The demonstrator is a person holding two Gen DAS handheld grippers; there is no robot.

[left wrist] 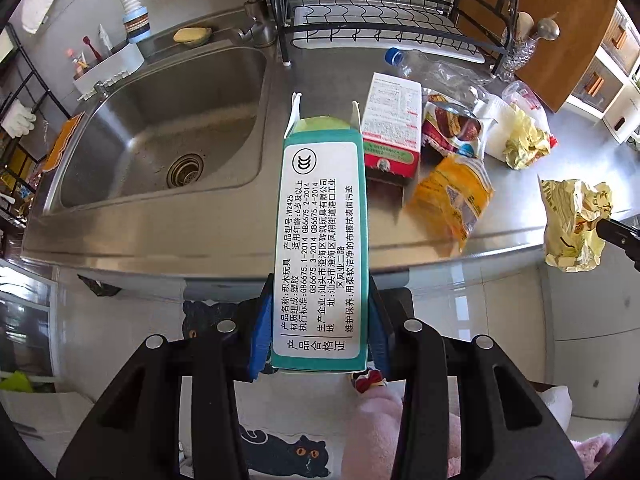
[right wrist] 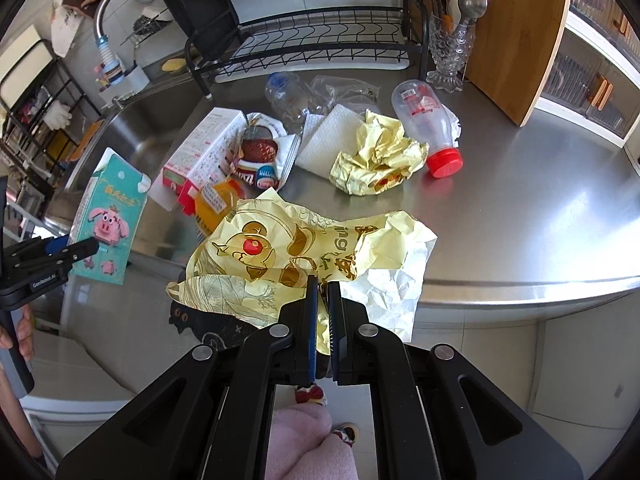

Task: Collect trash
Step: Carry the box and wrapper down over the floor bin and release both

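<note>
both hand-held grippers pinching: left [left wrist: 320,344] teal "w2425" box [left wrist: 320,240], right [right wrist: 324,312] yellow wrapper [right wrist: 288,256]

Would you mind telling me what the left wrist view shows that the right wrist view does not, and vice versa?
Only the left wrist view shows the sink basin with its drain, and the teal box's printed label. Only the right wrist view shows the box's pig picture, the red-capped bottle and the glass vase. Both show the left gripper clamping the box, the right gripper pinching a yellow wrapper, and the dish rack.
</note>
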